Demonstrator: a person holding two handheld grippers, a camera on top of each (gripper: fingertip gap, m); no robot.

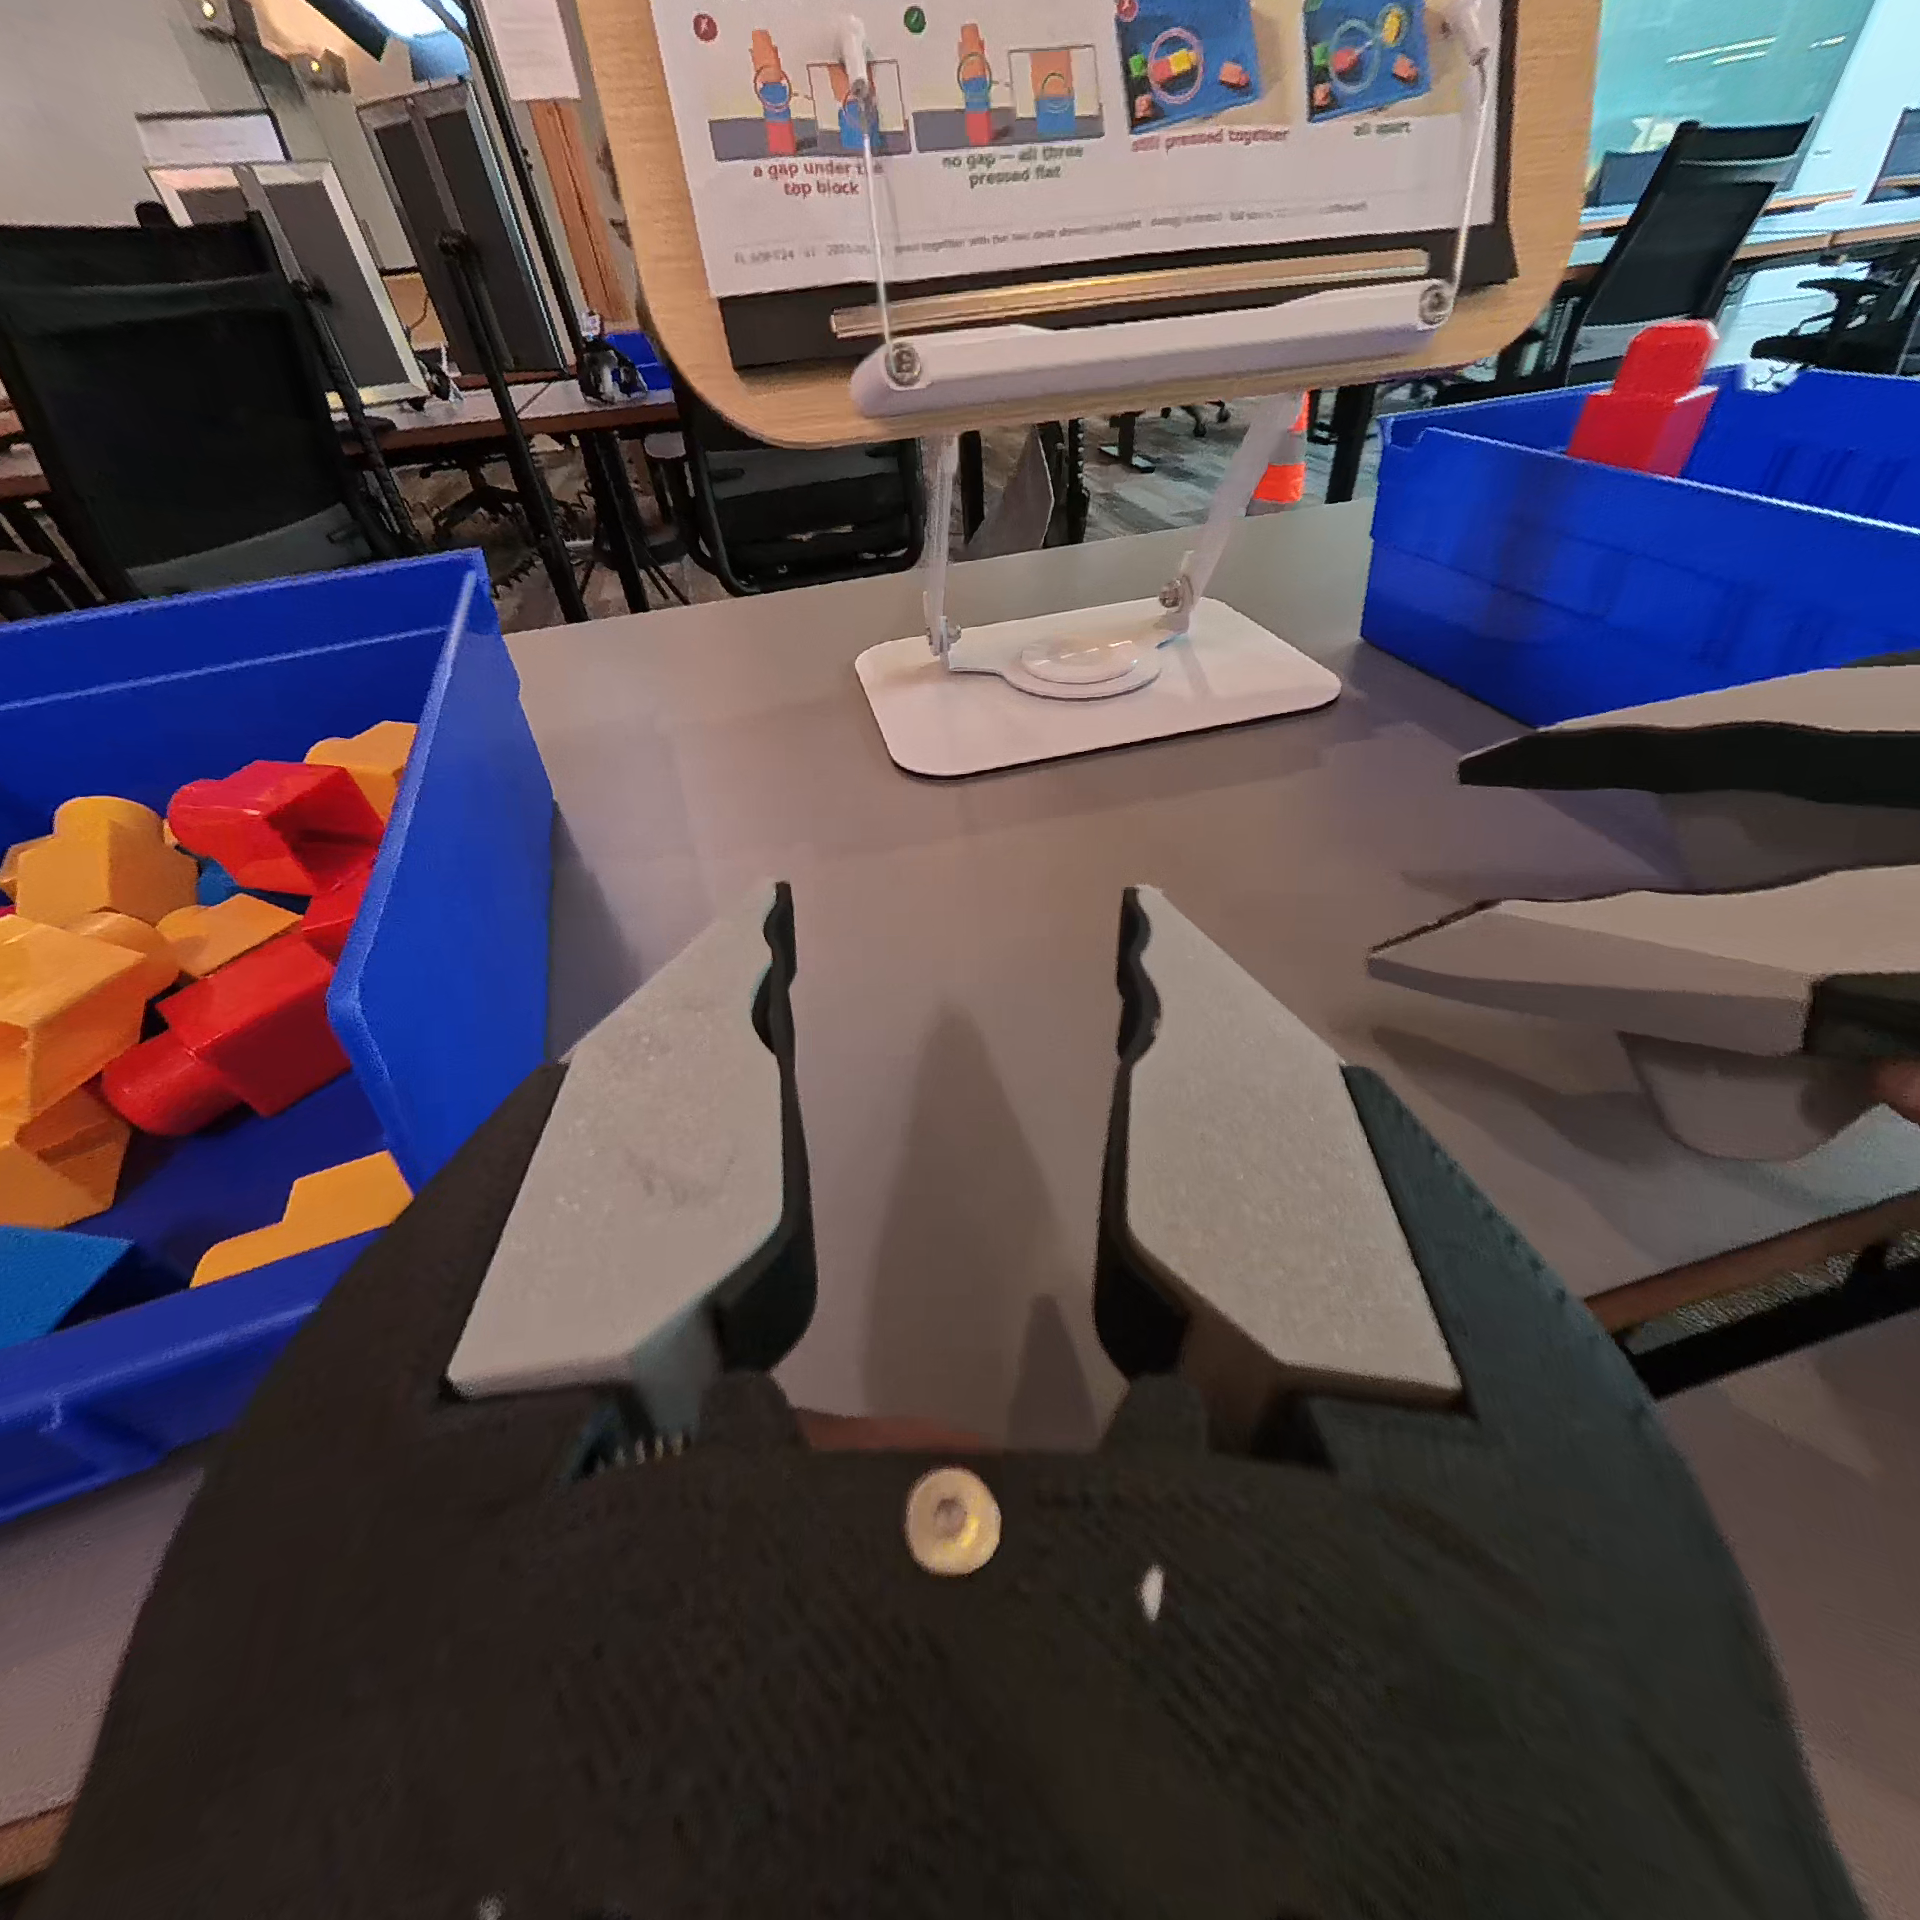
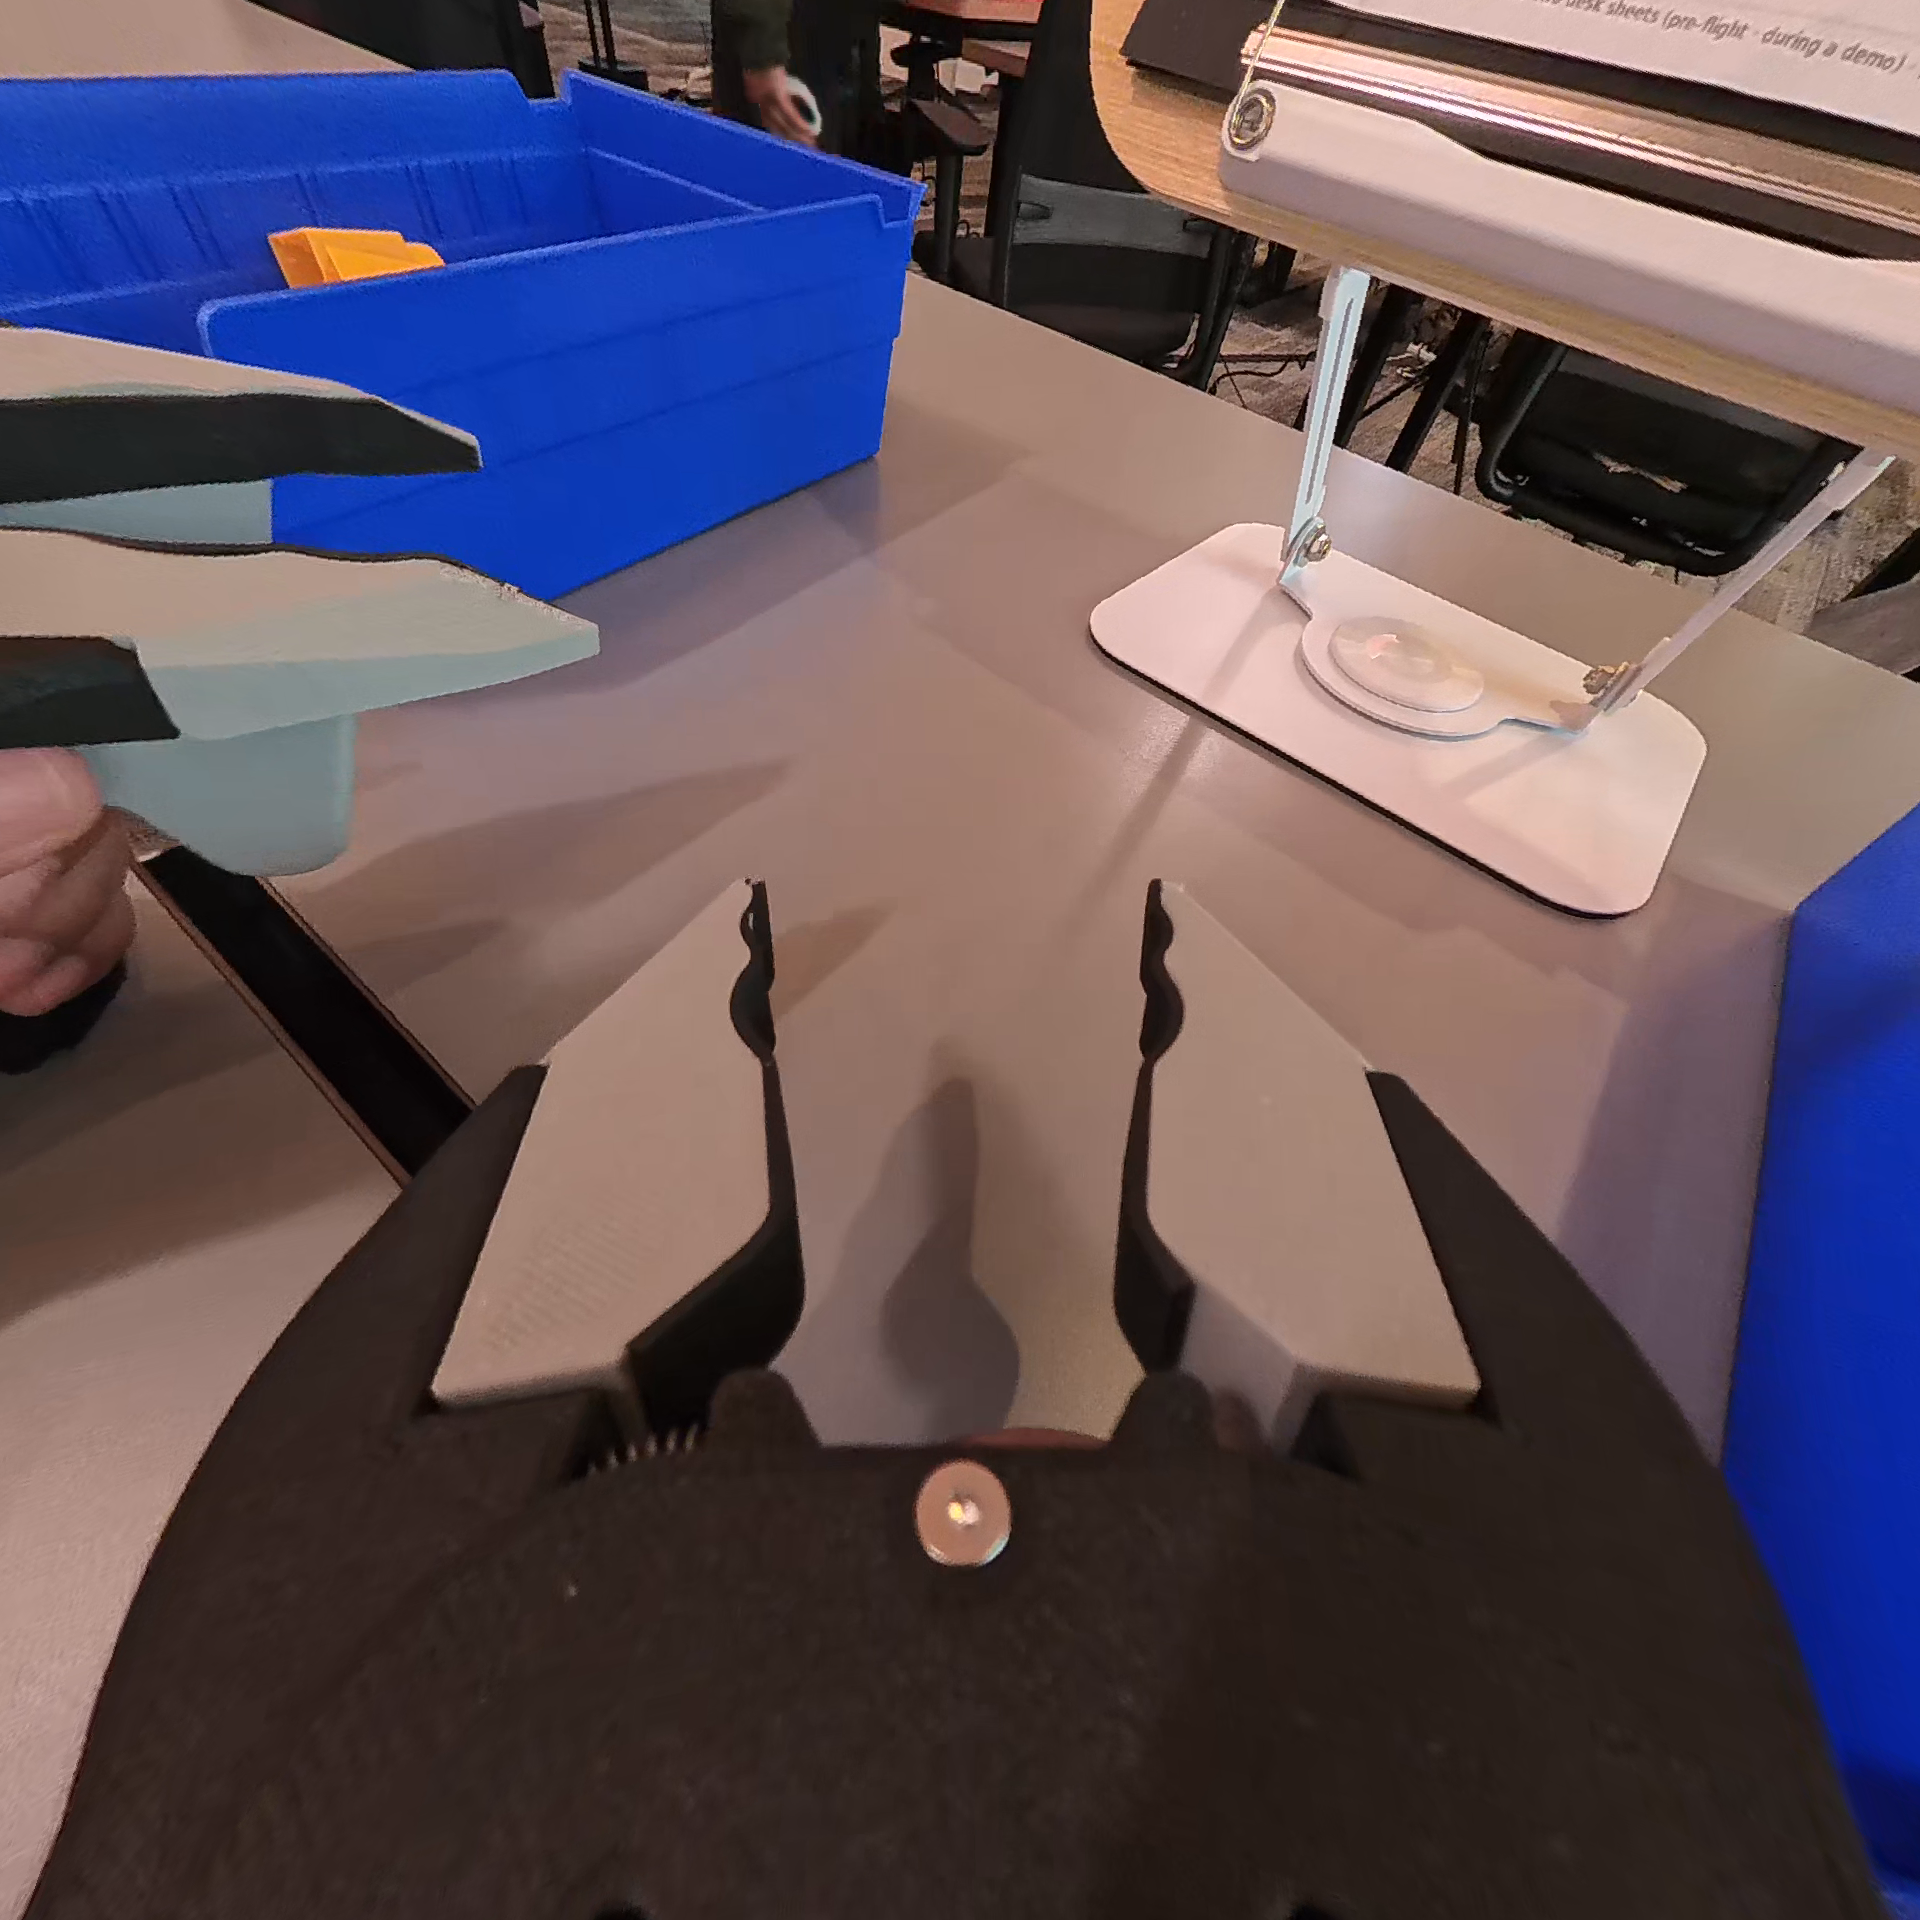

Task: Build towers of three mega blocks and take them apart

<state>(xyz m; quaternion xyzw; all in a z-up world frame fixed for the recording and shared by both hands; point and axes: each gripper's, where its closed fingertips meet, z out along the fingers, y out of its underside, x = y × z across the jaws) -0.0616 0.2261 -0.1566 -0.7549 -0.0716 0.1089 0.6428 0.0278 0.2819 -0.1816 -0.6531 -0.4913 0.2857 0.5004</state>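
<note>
Left gripper [image 1: 956,904]: black body, grey fingers, jaws spread wide with nothing between them, held over the bare grey table [image 1: 1039,831]. Right gripper [image 2: 956,904]: same build, jaws likewise wide and empty, over the same table; in the left wrist view it enters from the right edge.

Blue bin, left [image 1: 436,831]: just beside the left gripper, holding a loose heap of blocks [image 1: 187,935] in yellow, red and blue, none stacked.

Blue bin, right [image 1: 1558,582]: far right corner of the table; a red block [image 1: 1652,400] stands up above its rim.

Stand [image 1: 1091,686]: white base at the middle of the table's far side, between the two bins, carrying a wooden board [image 1: 727,343] with a printed sheet [image 1: 1039,208].

Background: black chairs [image 1: 156,416] and desks beyond the table.
</note>
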